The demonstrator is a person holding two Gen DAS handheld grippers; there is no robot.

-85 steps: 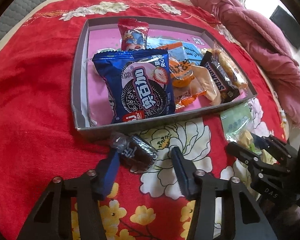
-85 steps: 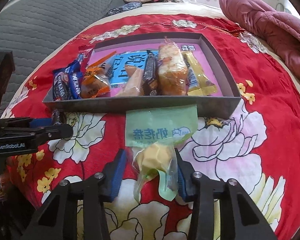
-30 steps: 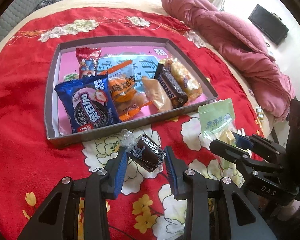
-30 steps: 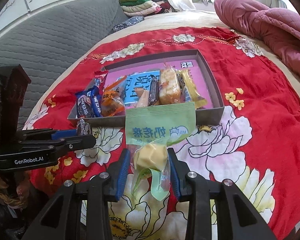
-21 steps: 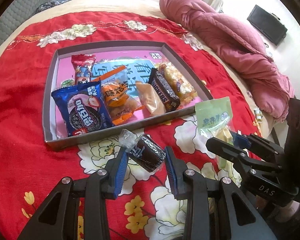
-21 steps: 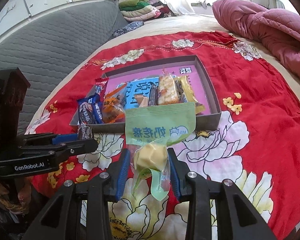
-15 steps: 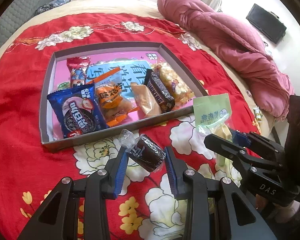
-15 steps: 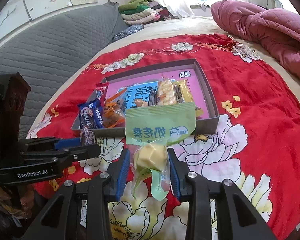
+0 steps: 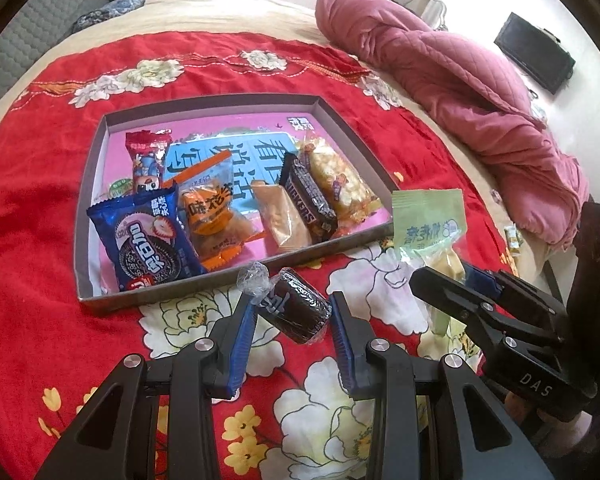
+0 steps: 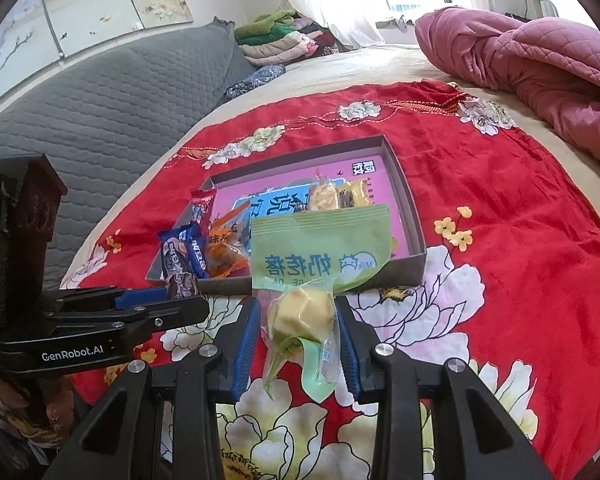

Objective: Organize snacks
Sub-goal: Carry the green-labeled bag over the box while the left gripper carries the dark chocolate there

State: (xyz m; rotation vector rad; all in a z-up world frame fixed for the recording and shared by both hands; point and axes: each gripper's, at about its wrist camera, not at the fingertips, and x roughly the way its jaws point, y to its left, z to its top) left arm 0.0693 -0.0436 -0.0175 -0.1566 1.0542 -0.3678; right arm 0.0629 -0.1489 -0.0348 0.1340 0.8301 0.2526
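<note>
1. Bed under a red floral blanket carries everything; compared with the earlier views, both cameras now sit higher and farther back from it, so more of the room shows.
2. Pink quilt is bunched at the bed's far right, well apart from the work, and a grey padded headboard runs along the left.
3. Tray, a shallow grey box with a pink floor, lies on the blanket just beyond both tools; a row of snacks fills its near half, including a blue cookie pack, an orange packet and a chocolate bar.
4. Green milk-candy packet is clenched at its lower part in the right tool, lifted clear of the blanket where it lay a few seconds ago.
5. Dark wrapped roll is pinched in the left tool, likewise raised off the blanket.
6. Judgement: both pickups look done, and carrying over the tray's near wall and releasing remains.
7. Free floor shows mainly at the tray's far half; the near row of snacks and the closeness of the two tools are the likely obstacles.
</note>
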